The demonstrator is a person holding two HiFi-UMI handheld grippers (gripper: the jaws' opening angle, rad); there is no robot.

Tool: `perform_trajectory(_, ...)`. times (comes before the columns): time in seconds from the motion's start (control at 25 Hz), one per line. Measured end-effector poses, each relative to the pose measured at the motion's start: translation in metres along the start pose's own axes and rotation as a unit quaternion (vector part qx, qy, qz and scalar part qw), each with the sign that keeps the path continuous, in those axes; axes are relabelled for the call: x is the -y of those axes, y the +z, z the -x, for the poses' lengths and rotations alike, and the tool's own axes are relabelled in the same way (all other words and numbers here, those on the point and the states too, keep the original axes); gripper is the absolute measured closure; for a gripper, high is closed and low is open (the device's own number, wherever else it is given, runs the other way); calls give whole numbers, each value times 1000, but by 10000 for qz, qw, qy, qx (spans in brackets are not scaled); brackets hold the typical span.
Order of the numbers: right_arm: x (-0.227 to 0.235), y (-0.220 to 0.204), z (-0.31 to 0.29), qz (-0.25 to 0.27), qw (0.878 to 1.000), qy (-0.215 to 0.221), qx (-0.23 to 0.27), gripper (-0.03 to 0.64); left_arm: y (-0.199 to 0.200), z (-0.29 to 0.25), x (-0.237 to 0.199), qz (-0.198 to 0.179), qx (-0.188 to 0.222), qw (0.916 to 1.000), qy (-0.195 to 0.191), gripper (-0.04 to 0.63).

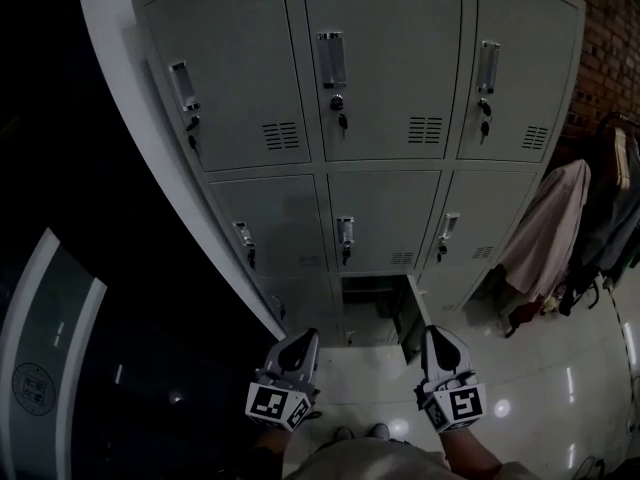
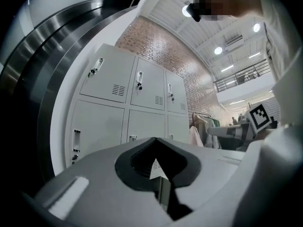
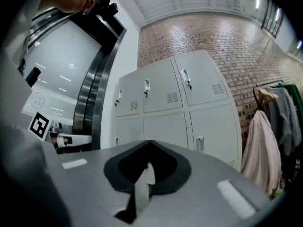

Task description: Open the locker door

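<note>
Head view: left claw point(image 1: 300, 342) and right claw point(image 1: 437, 336), both pressed together and empty, held well short of the grey locker bank point(image 1: 390, 58), whose bottom-middle locker door point(image 1: 411, 318) stands swung open; opening judged complete, with any next move likely a retreat rather than a fresh grasp.

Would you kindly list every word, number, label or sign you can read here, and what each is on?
No text is legible in any view.
Round emblem at the head view's lower left: lettering too blurred to read.
Locker doors: no readable number or label; any print is too small.
Left tool and right tool: cubes carry square marker patterns only, no letters.
</note>
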State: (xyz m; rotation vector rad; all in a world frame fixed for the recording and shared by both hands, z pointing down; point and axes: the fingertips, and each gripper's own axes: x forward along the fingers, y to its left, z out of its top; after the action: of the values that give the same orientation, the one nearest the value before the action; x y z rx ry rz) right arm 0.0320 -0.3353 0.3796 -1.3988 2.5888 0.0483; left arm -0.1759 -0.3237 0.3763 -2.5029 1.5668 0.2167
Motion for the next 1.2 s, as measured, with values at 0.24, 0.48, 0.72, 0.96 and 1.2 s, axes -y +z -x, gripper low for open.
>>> perform_trajectory(0.24,-6,40,4,-30,9976,69,693,617,14,9,-5,-62,36,10000,-60,563)
perform_trajectory(0.48,-28,5,11,-96,9999,108,-12,616,3,22,-6,0,-95,9999,-81,563)
perform_trajectory(0.72,-32,-12,26,-55,9999,-76,-73,616,-24,35,-1,164,-232,9993,-228,563)
perform_trajectory(0.96,-42,29,53,46,9981,-92,601,616,-14,64,15,139,-313,9994,-41,563)
perform_trajectory(1.2,-51,62,128,270,9994,49,208,615,38,100,63,-41,-182,9998,115,563)
